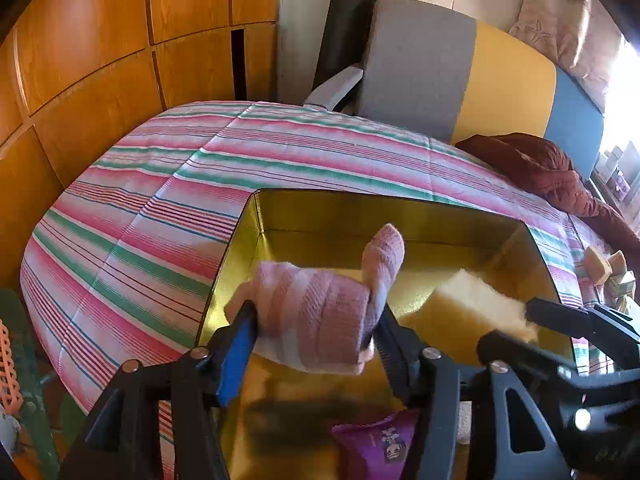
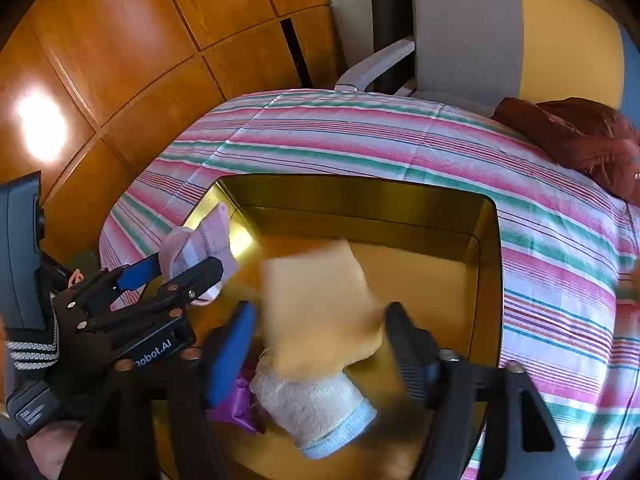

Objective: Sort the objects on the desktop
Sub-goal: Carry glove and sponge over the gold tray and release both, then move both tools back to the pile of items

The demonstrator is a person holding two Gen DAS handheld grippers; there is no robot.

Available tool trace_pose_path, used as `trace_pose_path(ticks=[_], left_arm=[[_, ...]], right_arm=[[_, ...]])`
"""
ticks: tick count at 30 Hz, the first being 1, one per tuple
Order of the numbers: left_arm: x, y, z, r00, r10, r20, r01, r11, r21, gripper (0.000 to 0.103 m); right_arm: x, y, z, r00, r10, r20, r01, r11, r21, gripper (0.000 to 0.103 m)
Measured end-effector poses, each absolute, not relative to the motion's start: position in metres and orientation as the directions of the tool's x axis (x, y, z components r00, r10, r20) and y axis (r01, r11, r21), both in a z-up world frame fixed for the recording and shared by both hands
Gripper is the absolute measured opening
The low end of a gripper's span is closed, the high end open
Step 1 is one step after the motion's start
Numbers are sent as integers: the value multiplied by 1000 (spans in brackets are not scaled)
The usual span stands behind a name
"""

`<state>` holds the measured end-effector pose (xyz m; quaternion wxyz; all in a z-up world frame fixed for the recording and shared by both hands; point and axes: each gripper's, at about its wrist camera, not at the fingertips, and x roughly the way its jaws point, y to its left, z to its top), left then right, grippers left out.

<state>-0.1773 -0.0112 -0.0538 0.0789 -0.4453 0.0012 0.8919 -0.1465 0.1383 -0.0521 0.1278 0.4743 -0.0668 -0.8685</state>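
A gold metal tin (image 1: 360,196) (image 2: 352,180) stands open on the striped tablecloth. My left gripper (image 1: 316,308) (image 2: 188,261) hangs over the tin's left side, and a rolled pink sock (image 1: 320,304) (image 2: 200,248) fills the gap between its fingers and touches both. My right gripper (image 2: 320,308) (image 1: 508,322) is open above the tin. A yellow sponge (image 2: 316,300) (image 1: 468,304) sits blurred between the right fingers, with a gap on each side. Inside the tin lie a white rolled sock with a blue cuff (image 2: 312,408) and a purple packet (image 2: 236,404) (image 1: 372,444).
The striped tablecloth (image 1: 140,240) covers the table around the tin. A dark red garment (image 1: 540,168) lies at the far right. Small sponge and block pieces (image 1: 600,268) sit right of the tin. A grey and yellow chair (image 1: 440,72) and wooden wall panels (image 1: 100,60) stand behind.
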Motion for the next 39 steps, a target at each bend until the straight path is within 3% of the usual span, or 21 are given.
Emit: trace_pose_path(ticks=[6, 17, 27, 39], left_arm=[[-172, -15, -52, -618, 124, -776, -118, -991, -65, 71], [-141, -31, -25, -698, 106, -708, -64, -994, -85, 72], [-111, -20, 4, -731, 174, -660, -136, -985, -109, 70], [-83, 39, 25, -683, 370, -629, -307, -928, -213, 69]], right_arm=[[-147, 139, -55, -520, -239, -820, 152, -971, 187, 81], [-149, 147, -44, -591, -39, -805, 144, -988, -57, 81], [-122, 211, -21, -656, 89, -750, -19, -995, -102, 81], [-37, 316, -17, -666, 150, -731, -214, -977, -6, 82]])
